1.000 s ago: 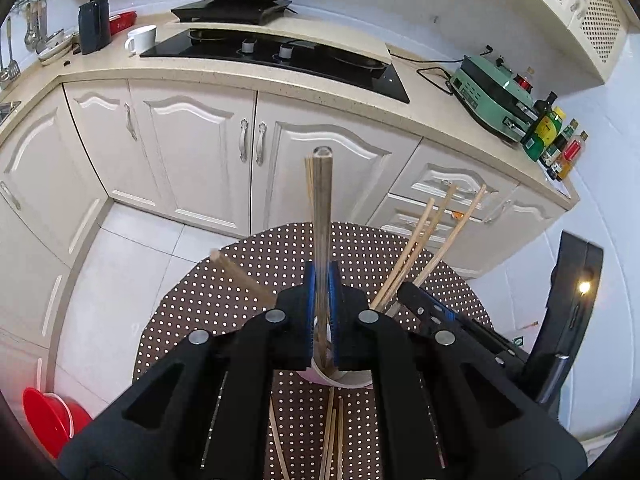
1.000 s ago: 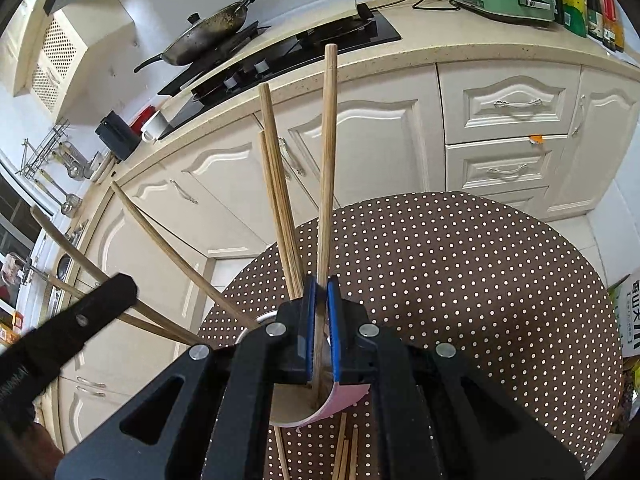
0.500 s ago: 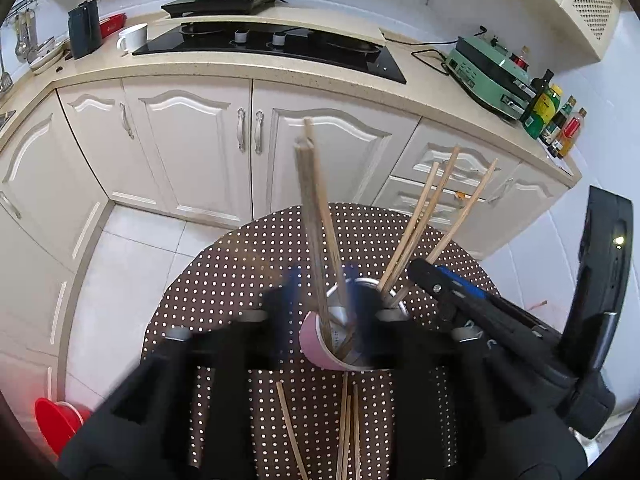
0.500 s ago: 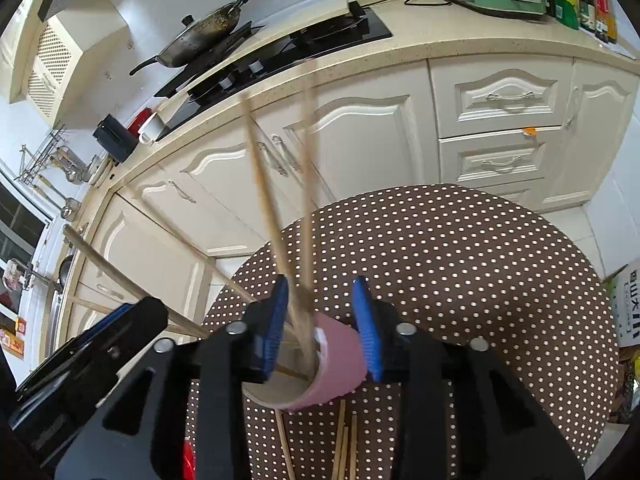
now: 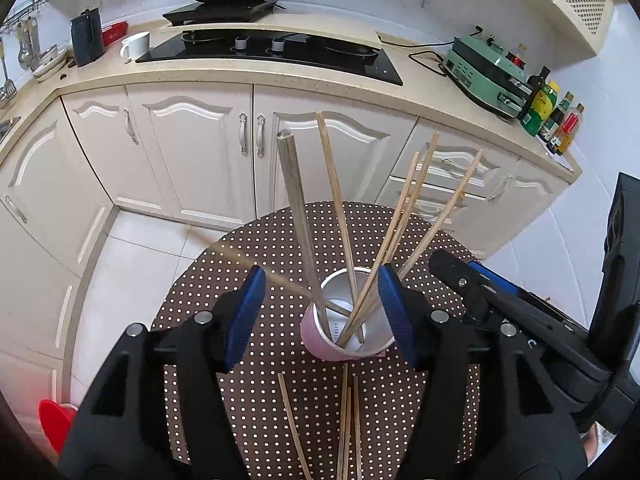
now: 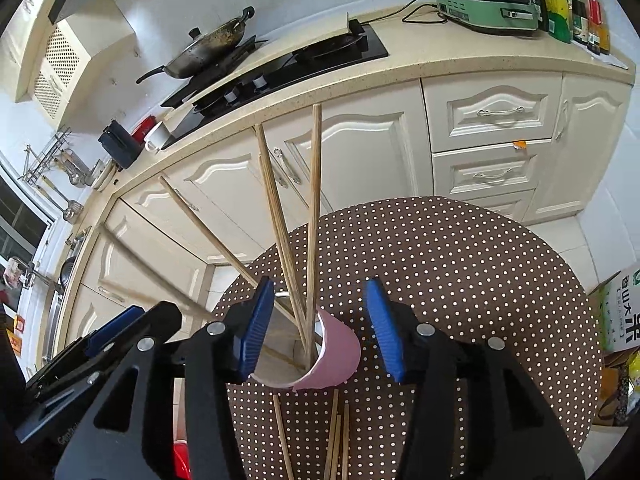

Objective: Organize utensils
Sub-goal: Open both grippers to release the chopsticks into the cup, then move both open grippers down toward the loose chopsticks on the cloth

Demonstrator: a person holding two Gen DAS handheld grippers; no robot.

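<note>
Both wrist cameras looked steeply down from close above the polka-dot table (image 5: 280, 248), facing the kitchen cabinets (image 6: 360, 152). They shared the pink cup (image 5: 320, 340) of chopsticks (image 6: 314, 200), seen from neighbouring sides.

Wooden chopsticks (image 5: 336, 216) matt; pink paper cup (image 5: 316, 340), smooth white inside; dotted tablecloth (image 6: 460, 264) matt fabric.

Wooden chopsticks (image 5: 334, 216) splayed upright in pink cup (image 5: 320, 340); loose chopsticks (image 5: 346, 424) flat on dotted table (image 5: 420, 400)

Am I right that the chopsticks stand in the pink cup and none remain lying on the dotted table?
Not quite. The chopsticks do stand in the pink cup, but several more lie on the dotted table nearer the camera, as the left wrist view shows.
</note>
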